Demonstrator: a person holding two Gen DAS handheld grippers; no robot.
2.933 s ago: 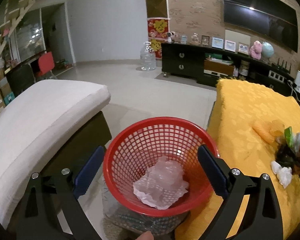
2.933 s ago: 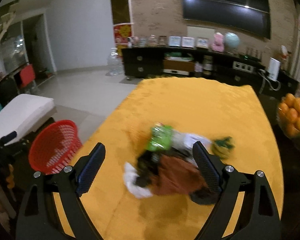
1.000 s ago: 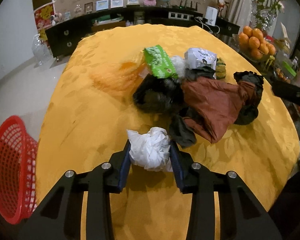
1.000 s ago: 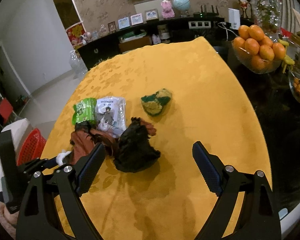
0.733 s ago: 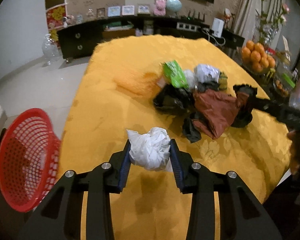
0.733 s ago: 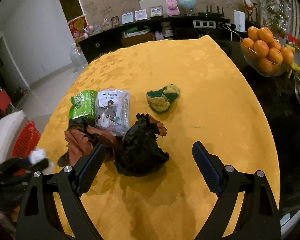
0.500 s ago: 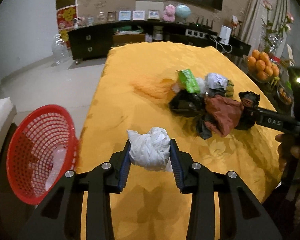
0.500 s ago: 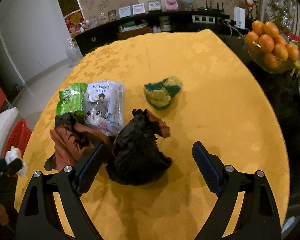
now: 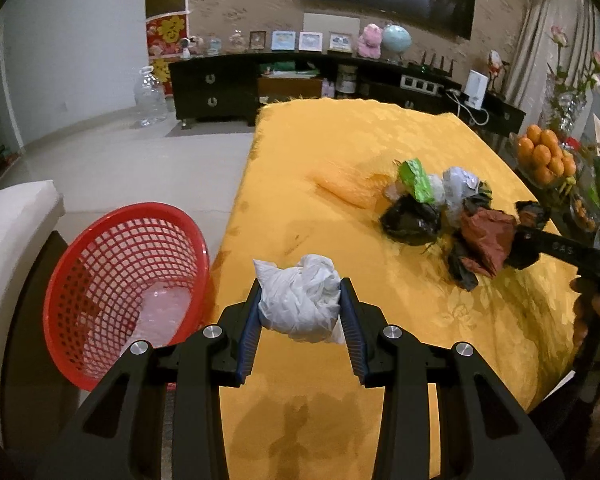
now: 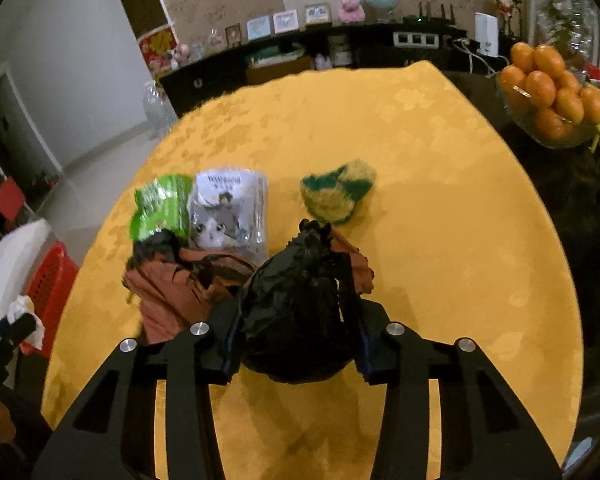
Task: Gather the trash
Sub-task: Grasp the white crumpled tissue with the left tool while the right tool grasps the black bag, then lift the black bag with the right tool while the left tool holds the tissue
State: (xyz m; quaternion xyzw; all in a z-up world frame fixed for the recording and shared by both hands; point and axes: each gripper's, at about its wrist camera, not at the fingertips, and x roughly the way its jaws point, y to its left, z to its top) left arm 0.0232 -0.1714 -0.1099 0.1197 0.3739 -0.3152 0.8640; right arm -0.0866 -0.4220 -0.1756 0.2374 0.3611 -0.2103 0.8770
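Note:
My left gripper [image 9: 300, 308] is shut on a crumpled white wad [image 9: 300, 300] and holds it above the near left edge of the yellow table [image 9: 340, 148]. The red mesh basket [image 9: 80, 280] stands on the floor to its left with clear pinkish plastic [image 9: 160, 312] inside. My right gripper [image 10: 296, 332] is shut on a crumpled black bag [image 10: 300, 312] at the trash pile. Beside it lie a brown bag [image 10: 172, 292], a green packet [image 10: 160, 204], a white cat-print packet [image 10: 228, 208] and a green-yellow wad [image 10: 336, 192].
A bowl of oranges [image 10: 548, 96] stands at the table's far right edge. A white cushioned seat [image 9: 8, 240] is left of the basket. A dark TV cabinet [image 9: 300, 80] lines the far wall, with a water jug [image 9: 150, 96] on the floor.
My left gripper carried the white wad back from the pile toward the basket side. My right gripper moved in and closed on the black bag.

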